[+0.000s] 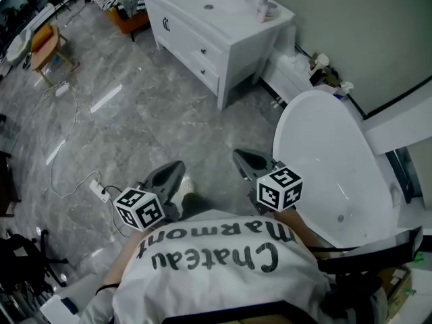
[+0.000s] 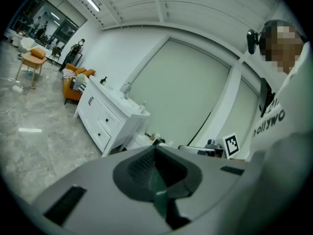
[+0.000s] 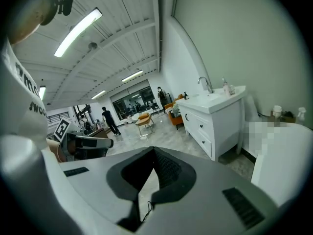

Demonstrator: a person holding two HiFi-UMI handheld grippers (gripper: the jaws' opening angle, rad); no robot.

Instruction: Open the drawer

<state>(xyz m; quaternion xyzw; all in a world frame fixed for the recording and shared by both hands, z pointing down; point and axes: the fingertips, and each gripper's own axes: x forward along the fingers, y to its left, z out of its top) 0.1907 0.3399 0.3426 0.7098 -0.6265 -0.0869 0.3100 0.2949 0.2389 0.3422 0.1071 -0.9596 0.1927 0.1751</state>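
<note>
- the left gripper is held low in front of the person's white printed shirt. its own view shows the two jaws of the left gripper closed together at the tips, with nothing between them.
- the right gripper is beside it, a little apart. in its own view the jaws of the right gripper also meet at the tips and grip nothing. only the floor shows through the slit lower down.
- each gripper carries a marker cube, one on the left and one on the right, both close to the person's chest.
- both grippers point across open grey marble floor towards a white vanity, and neither touches anything.
- the drawers are in the vanity's front, one above the other, beside a cabinet door. both fronts sit flush, so they are closed, and they are well apart from both grippers.
- the same drawers appear small and far off in the left gripper view, and the drawers look somewhat nearer in the right gripper view.
- a bottle stands on the vanity top near its right end.
- a white bathtub fills the right side, just beside the right gripper.
- a power strip with a trailing cable lies on the floor left of the left gripper.
- an orange seat stands beyond the vanity's far end.
</note>
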